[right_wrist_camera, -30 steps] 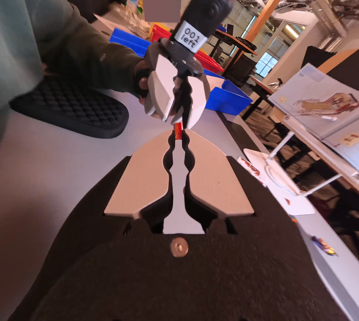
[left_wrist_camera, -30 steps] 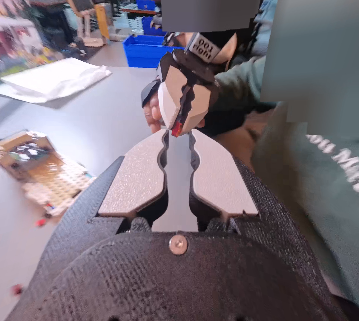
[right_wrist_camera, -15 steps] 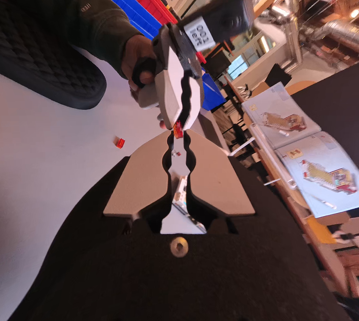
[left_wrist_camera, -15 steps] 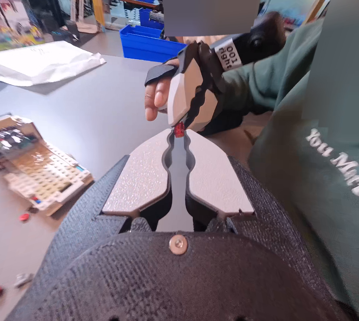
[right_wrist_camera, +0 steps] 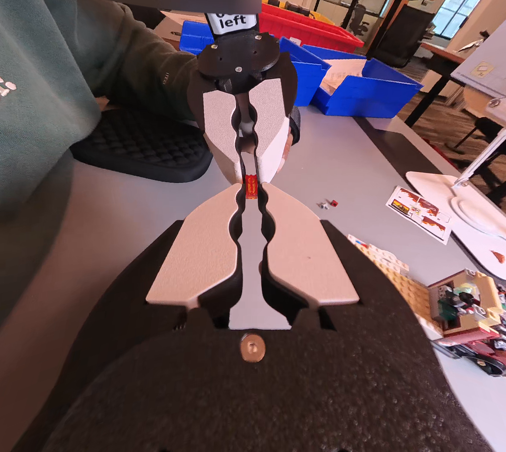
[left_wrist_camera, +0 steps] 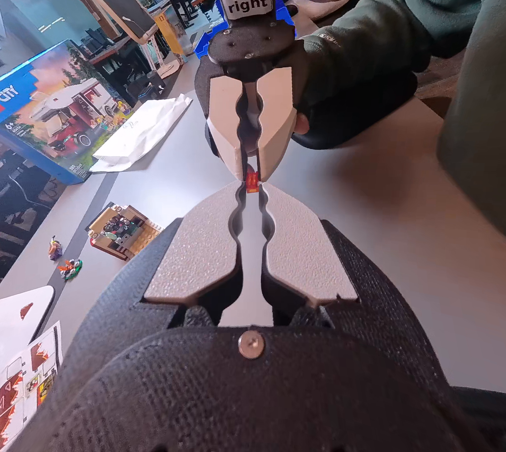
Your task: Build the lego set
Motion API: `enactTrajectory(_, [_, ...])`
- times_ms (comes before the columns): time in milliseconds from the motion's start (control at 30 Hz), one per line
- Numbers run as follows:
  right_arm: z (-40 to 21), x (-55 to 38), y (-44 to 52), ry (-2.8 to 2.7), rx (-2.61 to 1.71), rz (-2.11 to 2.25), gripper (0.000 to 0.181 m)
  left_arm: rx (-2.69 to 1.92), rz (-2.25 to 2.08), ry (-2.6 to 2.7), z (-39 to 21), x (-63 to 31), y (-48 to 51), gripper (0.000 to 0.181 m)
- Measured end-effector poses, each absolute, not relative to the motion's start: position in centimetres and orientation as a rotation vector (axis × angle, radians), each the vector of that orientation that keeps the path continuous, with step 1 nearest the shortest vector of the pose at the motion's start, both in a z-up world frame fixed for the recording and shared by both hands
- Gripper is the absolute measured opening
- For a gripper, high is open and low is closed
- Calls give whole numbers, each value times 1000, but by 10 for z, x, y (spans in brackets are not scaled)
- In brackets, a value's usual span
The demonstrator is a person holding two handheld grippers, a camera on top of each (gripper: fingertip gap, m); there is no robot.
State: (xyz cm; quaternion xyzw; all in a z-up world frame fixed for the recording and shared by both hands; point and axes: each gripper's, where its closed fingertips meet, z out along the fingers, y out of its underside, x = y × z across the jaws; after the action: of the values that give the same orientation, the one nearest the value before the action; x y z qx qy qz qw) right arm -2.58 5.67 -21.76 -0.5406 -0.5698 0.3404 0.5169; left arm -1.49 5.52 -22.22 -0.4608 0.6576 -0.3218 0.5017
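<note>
Left wrist view shows both tools, left tool (left_wrist_camera: 251, 188) and right tool (left_wrist_camera: 250, 179), pinching one small red piece (left_wrist_camera: 252, 182) tip to tip above the desk (left_wrist_camera: 356, 220), while the camper build (right_wrist_camera: 454, 310) sits only partly assembled

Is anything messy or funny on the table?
Mostly tidy. A few tiny loose pieces lie scattered on the table, apart from the half-built model. Both grippers pinch one small red piece between them in midair.
</note>
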Motion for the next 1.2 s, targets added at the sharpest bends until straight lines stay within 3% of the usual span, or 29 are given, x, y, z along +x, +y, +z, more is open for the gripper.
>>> enactTrajectory(167, [-225, -25, 63, -1368, -1366, 789, 8, -1156, -781, 1592, -230, -16, 62, 9])
enactTrajectory(267, [-255, -17, 81, -1415, -1552, 646, 8, -1315, -768, 1622, -250, -26, 82, 17])
enactTrajectory(467, [-308, 7, 104, -1427, -1905, 455, 8, -1573, -814, 1817, -295, -67, 91, 16])
enactTrajectory(800, [-327, 14, 103, -1500, -1989, 317, 8, -1661, -814, 2065, -332, -85, 66, 18])
enactTrajectory(933, [-328, 15, 103, -1506, -1998, 302, 8, -1646, -754, 2068, -332, -84, 69, 8])
enactTrajectory(1200, [-327, 16, 101, -1489, -2016, 361, 14, -1658, -679, 2044, -332, -88, 81, 10])
